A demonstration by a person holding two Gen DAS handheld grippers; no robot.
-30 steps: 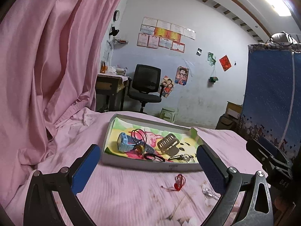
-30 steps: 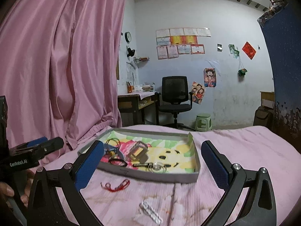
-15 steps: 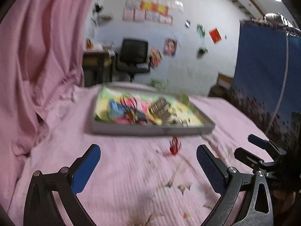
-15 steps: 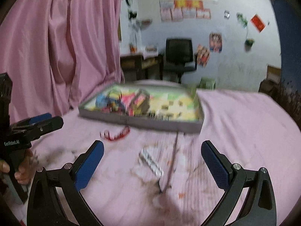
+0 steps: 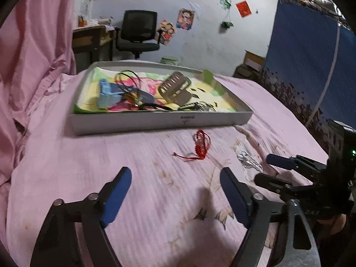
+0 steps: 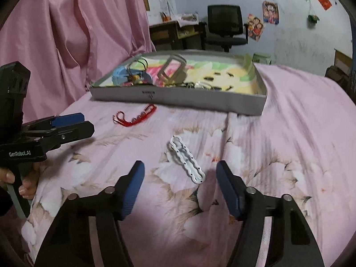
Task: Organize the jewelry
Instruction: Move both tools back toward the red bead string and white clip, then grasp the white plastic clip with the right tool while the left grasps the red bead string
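A shallow grey box (image 5: 155, 122) (image 6: 178, 98) lies on the pink bedspread and holds a blue watch (image 5: 106, 93), black cords, a tan clip (image 5: 175, 87) (image 6: 172, 70) and small dark pieces. A red string bracelet (image 5: 201, 143) (image 6: 135, 116) rests on the cloth in front of it. A white hair clip (image 6: 187, 159) (image 5: 249, 162) lies further right. My left gripper (image 5: 175, 182) is open, low over the cloth, short of the red bracelet. My right gripper (image 6: 180, 175) is open, with the white clip's near end between its fingertips.
A pink curtain (image 5: 29, 51) hangs along the left. A blue patterned cloth panel (image 5: 311, 55) stands at the right. Behind the bed are a black office chair (image 5: 138, 33), a desk (image 6: 169, 33) and a wall with posters. A hand (image 6: 24, 184) holds the left gripper's handle.
Both grippers have tilted down and moved closer to the bedspread. The white clip now sits between the right fingertips, and the red bracelet lies nearer the left gripper. Both jaws look narrower.
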